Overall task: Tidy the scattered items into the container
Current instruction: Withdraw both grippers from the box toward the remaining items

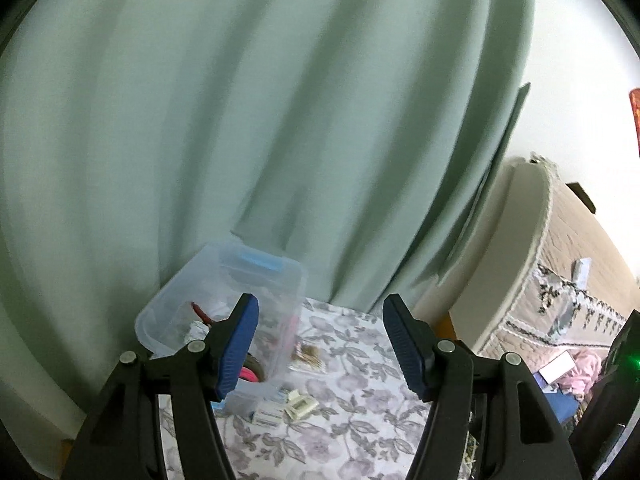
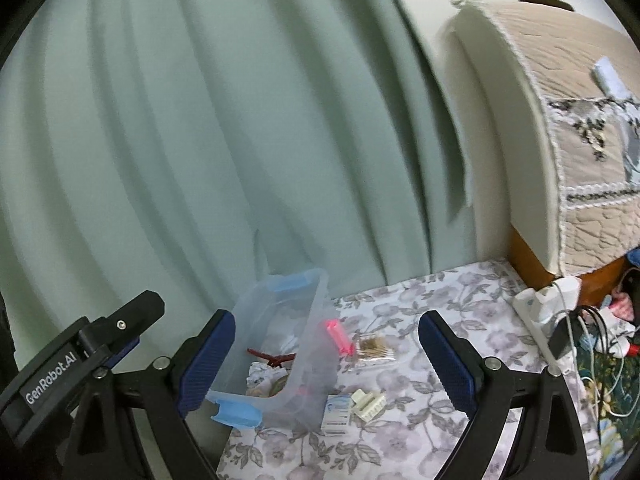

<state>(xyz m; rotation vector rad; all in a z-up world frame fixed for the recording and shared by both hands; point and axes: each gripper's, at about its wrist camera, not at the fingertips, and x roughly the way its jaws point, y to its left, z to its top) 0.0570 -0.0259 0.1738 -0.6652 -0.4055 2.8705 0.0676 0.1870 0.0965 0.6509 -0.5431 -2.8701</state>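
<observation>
Blue-padded fingers of my left gripper point(image 1: 320, 344) stand spread wide with nothing between them, held above the flowered surface point(image 1: 360, 420). Those of my right gripper point(image 2: 326, 356) are parted just as far and carry nothing. Ahead sits the clear container point(image 2: 296, 320) with blue clips, at the surface's left edge against the green curtain point(image 2: 200, 120); a dark red clip point(image 2: 272, 358) and crumpled bits lie inside. Just beside its right wall lie a pink item point(image 2: 338, 336), a packet of tan pieces point(image 2: 374, 350), a small white box point(image 2: 336, 416) and a cream connector point(image 2: 368, 402). A bed point(image 2: 580, 120) stands to the right.
</observation>
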